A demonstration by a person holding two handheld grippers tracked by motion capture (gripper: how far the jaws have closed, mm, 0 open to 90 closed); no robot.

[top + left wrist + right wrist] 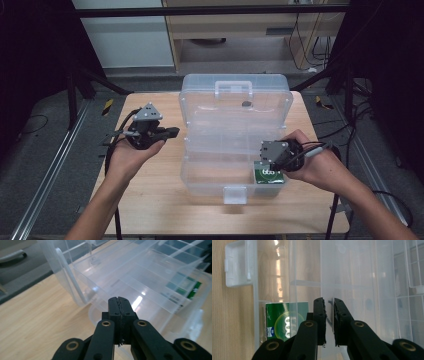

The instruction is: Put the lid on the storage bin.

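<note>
a light wooden table (pixel 150 200) stands on a grey floor (pixel 50 165), with dark frame bars (pixel 75 95) at the sides and cables (pixel 310 45) behind.

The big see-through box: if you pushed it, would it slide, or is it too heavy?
The clear plastic box probably slides easily: its walls look thin, and it holds little besides a green packet. With the lid standing open, it may tip backward. The right hand-held gripper, clamped on its wall, likely steadies it.

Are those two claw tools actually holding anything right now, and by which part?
The right gripper pinches the clear plastic box by its thin side wall, near the green packet. The left gripper is shut on nothing.
</note>
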